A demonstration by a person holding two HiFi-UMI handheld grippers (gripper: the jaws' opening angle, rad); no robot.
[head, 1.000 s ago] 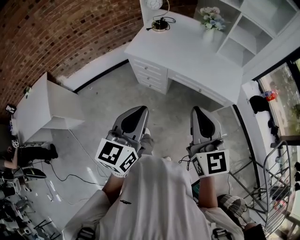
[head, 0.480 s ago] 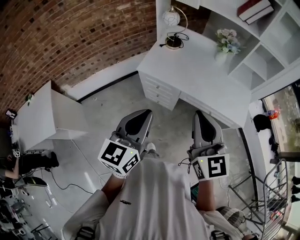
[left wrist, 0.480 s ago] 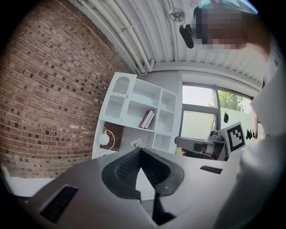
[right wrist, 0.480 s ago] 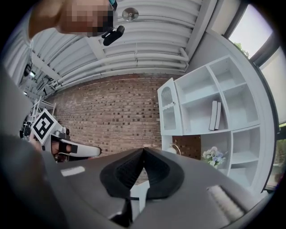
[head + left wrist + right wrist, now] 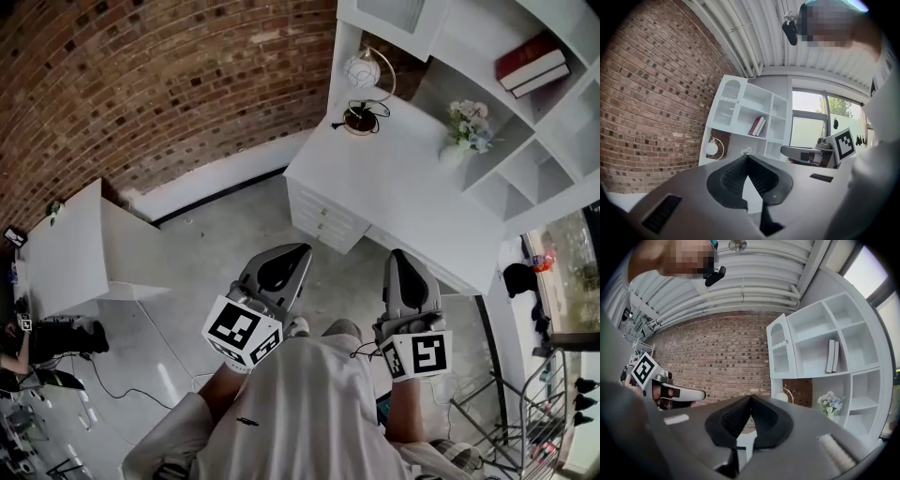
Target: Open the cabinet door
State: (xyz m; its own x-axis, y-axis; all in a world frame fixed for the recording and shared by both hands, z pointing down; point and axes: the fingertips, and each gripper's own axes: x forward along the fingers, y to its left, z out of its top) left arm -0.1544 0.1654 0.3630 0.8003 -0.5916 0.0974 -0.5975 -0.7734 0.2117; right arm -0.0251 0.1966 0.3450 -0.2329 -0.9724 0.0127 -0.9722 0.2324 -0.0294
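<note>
Head view: desk with lamp and flowers stands beneath cabinet door.

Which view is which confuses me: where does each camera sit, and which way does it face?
Head view: on the person's head, looking steeply down at the white desk; shows torso, left tongs, right tongs.
Left gripper view: on left tongs, facing the shelf unit; shut jaws below, right tongs at right.
Right gripper view: on right tongs, facing brick wall and cabinet door; left tongs at left.
All share the globe lamp.
</note>
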